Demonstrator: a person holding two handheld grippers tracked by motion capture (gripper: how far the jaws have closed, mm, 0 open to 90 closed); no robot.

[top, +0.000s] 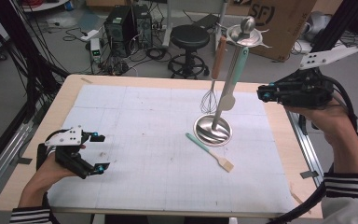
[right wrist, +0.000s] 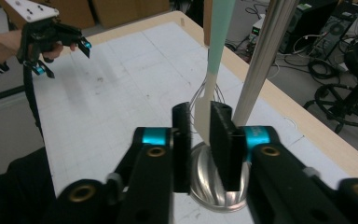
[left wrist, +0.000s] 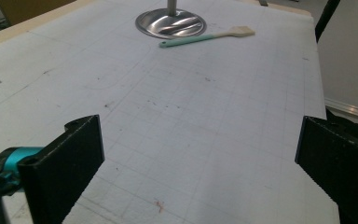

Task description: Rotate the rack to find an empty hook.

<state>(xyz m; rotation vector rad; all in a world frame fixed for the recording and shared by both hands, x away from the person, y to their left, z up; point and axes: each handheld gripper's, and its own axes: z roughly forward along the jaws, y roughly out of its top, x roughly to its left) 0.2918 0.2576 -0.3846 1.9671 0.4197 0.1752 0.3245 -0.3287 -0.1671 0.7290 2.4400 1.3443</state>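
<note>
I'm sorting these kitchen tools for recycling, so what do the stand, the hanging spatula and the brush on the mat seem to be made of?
Stand: polished metal, probably stainless steel; its round base mirrors light.
Spatula: matte mint handle and cream blade, likely silicone or plastic; the right gripper has it between its jaws.
Brush: mint handle, seemingly plastic or silicone; the pale head's material is unclear.

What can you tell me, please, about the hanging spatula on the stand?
The spatula has a mint-green handle and a cream blade that looks like silicone. It hangs blade down from the top of the steel stand, leaning close along the pole, beside the whisk. Its blade sits above the stand's round base, between the jaws of the right gripper, which are nearly shut around it; whether both pads already press on it cannot be told.
</note>
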